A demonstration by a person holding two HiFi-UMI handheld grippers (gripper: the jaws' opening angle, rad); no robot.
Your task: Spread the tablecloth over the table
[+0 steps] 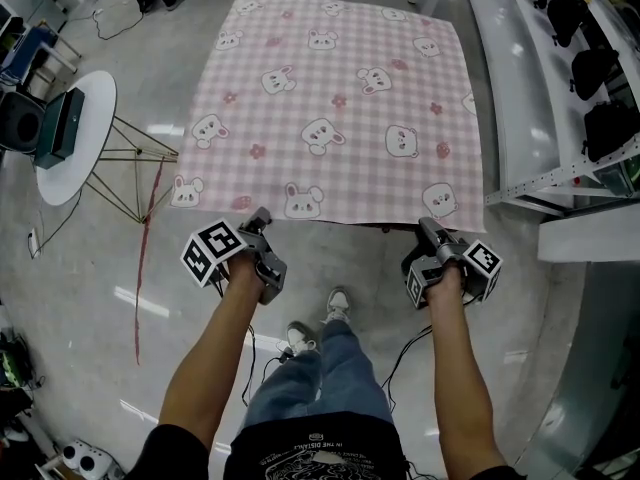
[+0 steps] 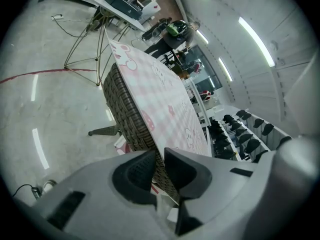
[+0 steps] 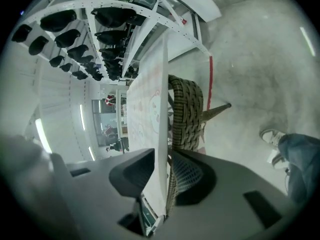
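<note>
A pink checked tablecloth (image 1: 330, 98) with bunny prints lies flat over the table and covers its top. My left gripper (image 1: 262, 216) is at the near edge on the left, my right gripper (image 1: 428, 226) at the near edge on the right. In the left gripper view the jaws (image 2: 159, 156) stand almost together with the tablecloth (image 2: 165, 94) edge pinched between them, beside the woven table rim (image 2: 127, 119). In the right gripper view the jaws (image 3: 162, 156) close on the hanging tablecloth (image 3: 150, 94) edge, with the woven rim (image 3: 187, 109) against the right-hand pad.
A round white side table (image 1: 70, 138) on wire legs, carrying a black device, stands at the left. A white rack (image 1: 520, 88) with black items runs along the right. A red line (image 1: 145, 258) crosses the floor. My feet (image 1: 330, 313) are just short of the table.
</note>
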